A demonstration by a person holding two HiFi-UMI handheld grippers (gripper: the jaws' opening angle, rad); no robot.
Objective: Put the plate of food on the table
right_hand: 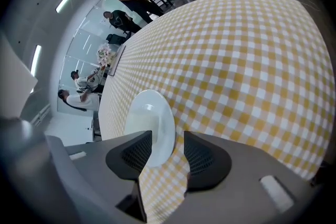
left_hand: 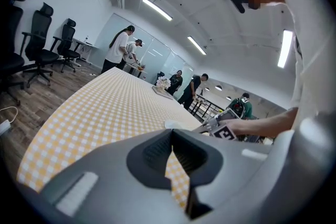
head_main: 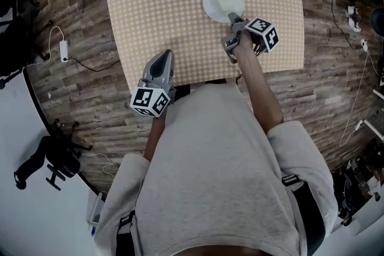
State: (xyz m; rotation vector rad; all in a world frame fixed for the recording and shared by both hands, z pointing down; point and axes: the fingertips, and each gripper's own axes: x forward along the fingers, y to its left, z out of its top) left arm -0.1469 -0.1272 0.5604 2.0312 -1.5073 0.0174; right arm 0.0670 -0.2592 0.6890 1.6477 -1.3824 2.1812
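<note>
A white plate [head_main: 223, 2] with a pale block of food [head_main: 227, 4] rests flat on the yellow checked table [head_main: 162, 3], far right of centre. My right gripper [head_main: 235, 20] is at the plate's near rim. In the right gripper view the plate [right_hand: 152, 120] has its rim between the spread pads [right_hand: 202, 157], which do not press on it; the right gripper [right_hand: 167, 147] is open. My left gripper [head_main: 162, 60] hovers over the table's near edge, left of the plate, empty. Its pads [left_hand: 157, 152] meet at the tips in the left gripper view, where the plate [left_hand: 173, 124] shows far off.
The table's near edge [head_main: 198, 78] runs just in front of the person's body. A power strip with cables [head_main: 63, 51] lies on the wooden floor at left, another [head_main: 354, 15] at right. Office chairs [left_hand: 37, 39] and several people [left_hand: 118, 52] stand beyond the table's far end.
</note>
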